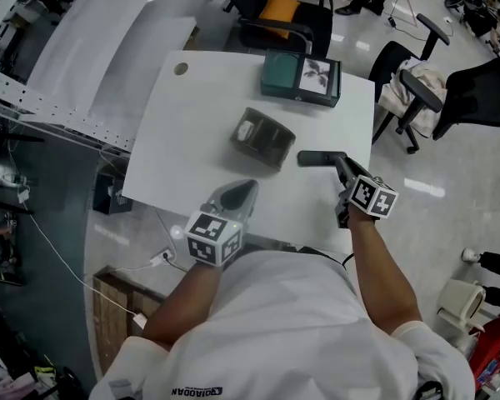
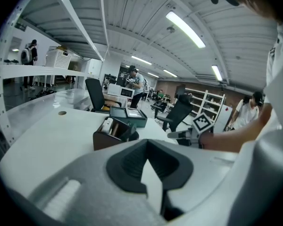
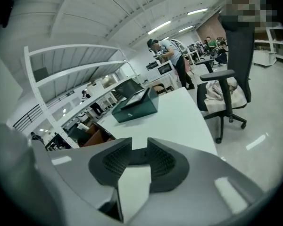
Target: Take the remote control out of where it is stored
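A dark brown storage box (image 1: 262, 138) stands in the middle of the white table (image 1: 183, 132); it also shows in the left gripper view (image 2: 114, 134). Right of the box lies a black remote control (image 1: 315, 157), outside it. My right gripper (image 1: 339, 165) holds the remote's near end. In the right gripper view the remote (image 3: 136, 157) is a dark bar that spans the gap of that gripper (image 3: 136, 149). My left gripper (image 1: 240, 193) rests at the table's near edge, its jaw tips together (image 2: 148, 147) and nothing in them.
A teal box (image 1: 300, 77) with a picture on its lid sits at the table's far edge. A cable hole (image 1: 181, 68) is at the far left corner. Office chairs (image 1: 417, 90) stand to the right, white shelving (image 1: 58, 98) to the left.
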The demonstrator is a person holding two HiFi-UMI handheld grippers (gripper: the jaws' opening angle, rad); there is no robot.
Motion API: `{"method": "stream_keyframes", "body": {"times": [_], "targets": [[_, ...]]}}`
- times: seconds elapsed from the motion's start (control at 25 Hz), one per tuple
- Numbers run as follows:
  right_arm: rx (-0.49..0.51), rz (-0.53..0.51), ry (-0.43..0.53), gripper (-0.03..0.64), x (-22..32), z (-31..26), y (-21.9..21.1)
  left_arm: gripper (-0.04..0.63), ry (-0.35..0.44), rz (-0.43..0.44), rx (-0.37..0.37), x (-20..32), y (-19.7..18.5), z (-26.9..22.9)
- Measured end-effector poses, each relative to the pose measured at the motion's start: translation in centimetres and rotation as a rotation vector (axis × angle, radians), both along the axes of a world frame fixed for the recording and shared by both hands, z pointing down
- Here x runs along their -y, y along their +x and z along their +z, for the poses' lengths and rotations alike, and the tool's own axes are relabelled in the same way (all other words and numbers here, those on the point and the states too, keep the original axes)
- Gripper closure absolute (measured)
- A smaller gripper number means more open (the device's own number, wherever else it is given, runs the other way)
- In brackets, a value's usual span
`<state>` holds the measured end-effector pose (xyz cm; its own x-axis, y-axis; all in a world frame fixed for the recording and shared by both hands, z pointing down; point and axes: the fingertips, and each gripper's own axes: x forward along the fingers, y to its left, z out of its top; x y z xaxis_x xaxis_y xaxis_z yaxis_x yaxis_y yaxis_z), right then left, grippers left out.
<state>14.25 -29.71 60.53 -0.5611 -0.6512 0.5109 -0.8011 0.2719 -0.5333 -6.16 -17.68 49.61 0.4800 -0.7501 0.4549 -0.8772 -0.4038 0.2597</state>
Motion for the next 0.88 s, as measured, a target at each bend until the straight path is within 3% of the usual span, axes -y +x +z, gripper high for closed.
{"method": "stream_keyframes", "body": {"times": [0.16, 0.24, 0.52, 0.64, 0.88], "targets": [[0.079, -0.121, 0.103, 0.6, -1.3, -4.7, -2.9, 0.592, 0.022, -0.027, 0.007, 0.1, -0.3, -0.9], [0.104, -0.181, 0.158, 0.611, -2.1, -7.3, -4.5, 0.592, 0.034, -0.044, 0.01, 0.0, -0.7, -1.5], [-0.01, -0.365, 0.346, 0.611, -5.3, -13.9, -8.6, 0.592, 0.101, -0.073, 0.007, 0.8, -2.1, -3.8], [0.001, -0.378, 0.355, 0.611, -6.6, -14.9, -9.7, 0.592, 0.116, -0.041, 0.001, 0.9, -2.3, -4.6], [0.067, -0.327, 0.285, 0.612, -7.5, -14.8, -11.8, 0.592, 0.134, 0.037, -0.012, 1.3, -3.0, -5.9]]}}
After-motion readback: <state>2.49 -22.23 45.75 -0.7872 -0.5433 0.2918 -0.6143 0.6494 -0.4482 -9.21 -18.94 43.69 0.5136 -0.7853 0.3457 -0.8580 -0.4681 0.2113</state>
